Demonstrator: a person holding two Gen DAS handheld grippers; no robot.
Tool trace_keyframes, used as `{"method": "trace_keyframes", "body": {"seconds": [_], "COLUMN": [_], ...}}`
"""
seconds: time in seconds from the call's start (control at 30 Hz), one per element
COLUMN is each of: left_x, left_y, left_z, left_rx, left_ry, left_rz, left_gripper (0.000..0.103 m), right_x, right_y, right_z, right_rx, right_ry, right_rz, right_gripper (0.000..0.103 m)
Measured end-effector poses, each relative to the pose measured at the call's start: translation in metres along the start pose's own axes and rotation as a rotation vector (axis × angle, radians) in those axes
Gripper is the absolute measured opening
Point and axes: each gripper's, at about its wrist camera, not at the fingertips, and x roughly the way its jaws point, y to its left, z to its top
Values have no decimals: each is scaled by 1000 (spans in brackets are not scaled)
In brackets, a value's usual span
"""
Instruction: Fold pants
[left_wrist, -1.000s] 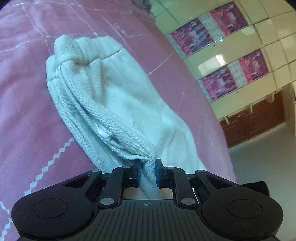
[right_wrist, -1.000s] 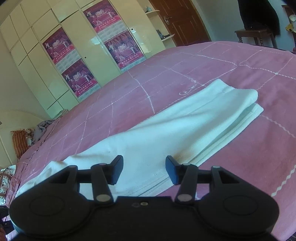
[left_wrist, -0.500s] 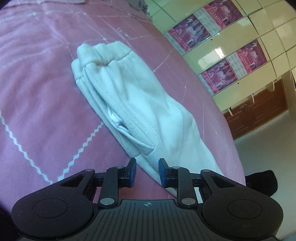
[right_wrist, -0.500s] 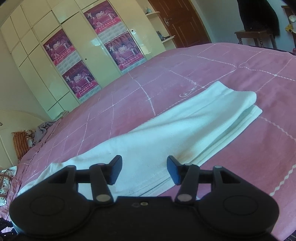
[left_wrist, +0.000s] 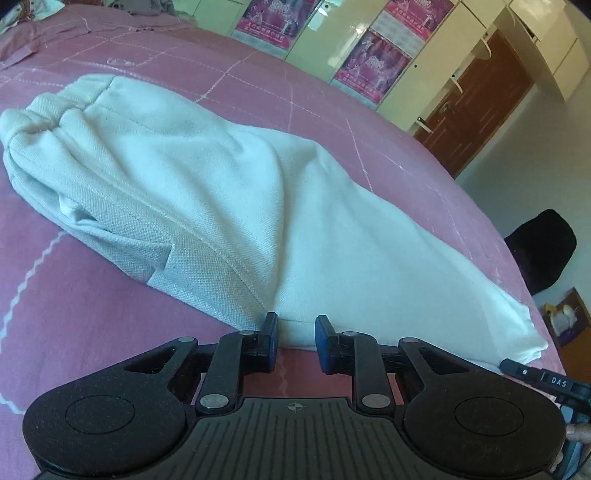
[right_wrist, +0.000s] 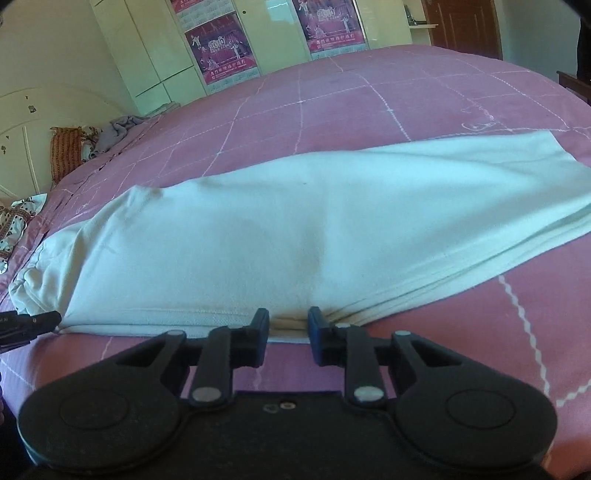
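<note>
White pants (left_wrist: 258, 184) lie folded lengthwise on a pink bed cover (left_wrist: 74, 332), with the gathered waistband at the far left. My left gripper (left_wrist: 295, 332) stands at their near edge. Its jaws are a narrow gap apart, the hem lies flat between the tips, and no pinch shows. In the right wrist view the pants (right_wrist: 295, 229) stretch across the bed. My right gripper (right_wrist: 288, 325) is closing its jaws on their near edge, and the cloth bunches and wrinkles between the pads. The left gripper's tip (right_wrist: 29, 325) shows at the left edge.
Cream wardrobes with pink posters (right_wrist: 221, 51) and a brown door (left_wrist: 472, 103) stand beyond the bed. A dark seat (left_wrist: 539, 247) is past the bed's right side. Pillows and a crumpled cloth (right_wrist: 92, 144) lie by the headboard. The pink cover (right_wrist: 369, 92) spreads wide behind the pants.
My left gripper let go of the pants' fold, rolled and shifted along their edge. My right gripper narrowed from wide open and came onto the pants' near edge.
</note>
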Motion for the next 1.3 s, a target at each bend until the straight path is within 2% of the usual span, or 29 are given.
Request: {"method": "trace_keyframes", "body": {"seconds": [0.1, 0.2, 0.27, 0.33, 0.43, 0.57, 0.67, 0.87, 1.0, 1.17, 1.27, 1.3], "left_x": [-8, -3, 11, 10, 4, 0, 0, 15, 33, 62, 87, 86], "left_y": [-11, -15, -15, -16, -23, -32, -37, -42, -40, -18, 9, 19], "left_z": [12, 17, 15, 7, 9, 17, 25, 59, 97, 125, 113, 109], "left_rx": [70, 82, 111, 132, 154, 177, 196, 218, 229, 176, 126, 106], "left_ry": [-58, -58, 2, -1, 4, -4, -16, -44, -59, -22, 79, 64], "left_rz": [33, 49, 76, 78, 94, 104, 100, 83, 98, 108, 132, 103], "left_gripper": [24, 24, 24, 24, 24, 24, 24, 24, 24, 24, 24, 24], "right_x": [-11, -12, -3, 17, 13, 7, 4, 20, 42, 95, 135, 151], "right_y": [-1, 3, -1, -5, -1, -6, -2, 7, 23, 50, 65, 64], "right_z": [6, 16, 20, 13, 10, 15, 21, 50, 88, 128, 128, 122], "right_rx": [22, 28, 38, 12, -32, 45, 42, 48, 55, 48, 73, 86], "right_ry": [-67, -125, -113, -4, -16, -53, -89, -120, -151, -102, -23, 32], "right_rz": [28, 31, 25, -28, -30, 0, 3, 19, 41, 91, 145, 127], "right_gripper": [30, 35, 35, 34, 33, 35, 36, 36, 38, 39, 38, 32]}}
